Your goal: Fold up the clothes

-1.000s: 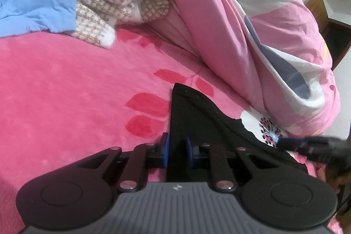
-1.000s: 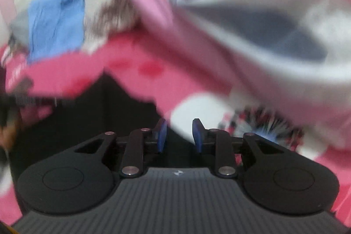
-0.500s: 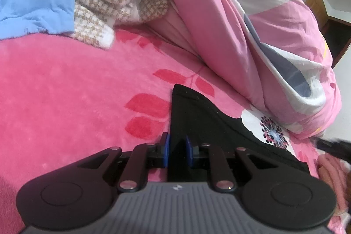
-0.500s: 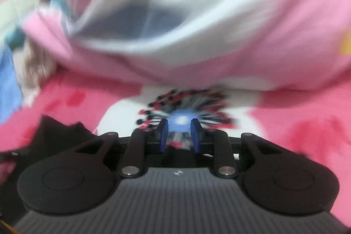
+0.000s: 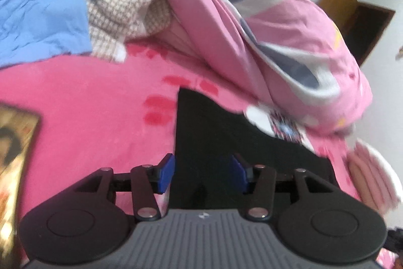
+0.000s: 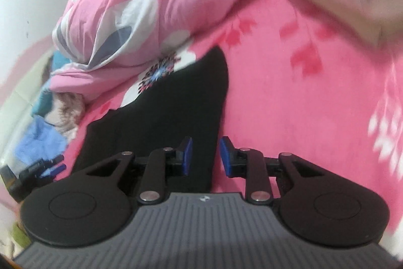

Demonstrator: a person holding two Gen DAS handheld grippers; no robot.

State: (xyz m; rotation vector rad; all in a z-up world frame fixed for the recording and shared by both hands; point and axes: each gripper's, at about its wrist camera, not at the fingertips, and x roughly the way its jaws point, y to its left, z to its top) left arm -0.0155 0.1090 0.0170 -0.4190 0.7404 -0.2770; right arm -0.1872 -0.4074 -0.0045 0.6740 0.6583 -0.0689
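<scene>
Black garment (image 5: 214, 132) on a pink, red-leafed blanket (image 5: 88, 105).

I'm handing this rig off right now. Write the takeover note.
Left gripper: jaws have just been opening, pads clear of the black garment below them; nothing held.
Right gripper: jaws apart over the garment's right edge, no grip visible.
Garment lies flat on the pink bedspread, beside the bunched pink quilt. Blue cloth and checked knit wait at the far end.
Done: garment partly folded, apparently. Left: finish folding it, then the others.
</scene>
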